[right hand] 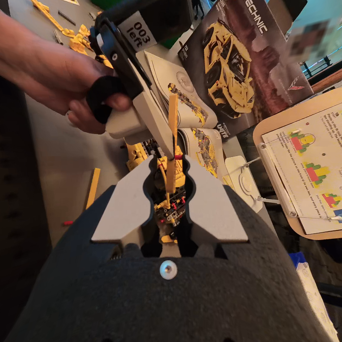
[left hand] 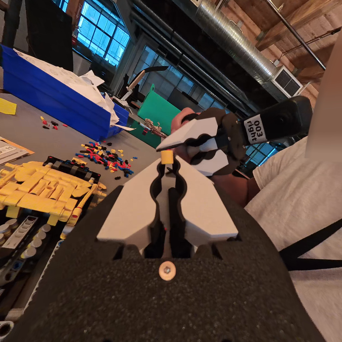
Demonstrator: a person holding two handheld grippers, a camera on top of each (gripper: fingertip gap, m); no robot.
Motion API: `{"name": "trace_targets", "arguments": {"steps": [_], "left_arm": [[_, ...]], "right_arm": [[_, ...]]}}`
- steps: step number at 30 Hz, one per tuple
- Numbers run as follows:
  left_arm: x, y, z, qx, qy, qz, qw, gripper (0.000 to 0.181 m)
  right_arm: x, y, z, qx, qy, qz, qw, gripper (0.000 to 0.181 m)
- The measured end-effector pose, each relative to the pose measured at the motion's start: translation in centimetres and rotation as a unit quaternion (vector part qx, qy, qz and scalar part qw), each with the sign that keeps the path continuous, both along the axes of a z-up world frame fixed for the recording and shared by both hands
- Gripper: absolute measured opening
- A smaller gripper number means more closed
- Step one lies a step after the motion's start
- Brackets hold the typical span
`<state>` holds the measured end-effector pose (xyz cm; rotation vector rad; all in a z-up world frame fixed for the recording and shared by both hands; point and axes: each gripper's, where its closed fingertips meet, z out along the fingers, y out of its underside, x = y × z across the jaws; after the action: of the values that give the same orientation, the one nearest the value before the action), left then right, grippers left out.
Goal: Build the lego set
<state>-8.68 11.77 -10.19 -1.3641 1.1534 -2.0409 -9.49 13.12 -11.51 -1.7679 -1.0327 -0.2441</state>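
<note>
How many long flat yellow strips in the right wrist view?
2. One yellow strip clamped in the left gripper; another strip flat on the table. Blurred yellow parts behind may hide more.

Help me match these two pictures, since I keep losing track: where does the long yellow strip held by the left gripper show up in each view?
Left wrist view: yellow strip seen end-on, just above centre, pinched at the left gripper tips.
Right wrist view: seen side-on, a long strip running down the centre, clamped near its middle.
Shared landmark: the partly built yellow car on the table.
</note>
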Motion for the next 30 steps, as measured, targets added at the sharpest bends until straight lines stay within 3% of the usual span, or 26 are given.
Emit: {"name": "trace_targets", "arguments": {"steps": [2, 10, 14, 16, 17, 20, 23, 30], "left_arm": [[0.0, -0.1, -0.1, 0.0, 0.003, -0.004, 1.0, 0.007], [0.0, -0.1, -0.4, -0.005, 0.01, -0.006, 1.0, 0.007], [0.0, 0.3, -0.6, 0.004, 0.018, -0.003, 1.0, 0.007], [0.0, 1.4, -1.5, 0.058, 0.043, 0.034, 0.997, 0.007], [-0.1, 2.1, -1.9, 0.091, 0.057, 0.058, 0.993, 0.007], [-0.2, 3.7, -2.9, 0.16, 0.085, 0.11, 0.977, 0.007], [0.1, 3.9, -3.7, 0.185, 0.104, 0.123, 0.969, 0.007], [0.2, 4.3, -4.3, 0.209, 0.117, 0.138, 0.961, 0.008]], "right_arm": [[0.3, 0.1, 0.2, 0.01, -0.006, -0.004, 1.0, 0.015], [0.3, 0.0, -0.4, -0.015, -0.032, 0.007, 0.999, 0.007], [0.3, 0.2, -0.4, -0.031, 0.042, -0.003, 0.999, 0.01], [1.5, -0.5, 0.1, -0.025, 0.066, -0.021, 0.997, 0.027], [2.3, -1.3, -0.2, -0.046, 0.08, -0.023, 0.995, 0.027], [4.4, -4.8, -3.9, -0.187, 0.14, -0.024, 0.972, 0.032], [5.2, -8.4, -8.7, -0.304, 0.143, -0.036, 0.941, 0.026], [3.6, -12.6, -13.8, -0.424, 0.124, -0.048, 0.896, 0.019]]}}
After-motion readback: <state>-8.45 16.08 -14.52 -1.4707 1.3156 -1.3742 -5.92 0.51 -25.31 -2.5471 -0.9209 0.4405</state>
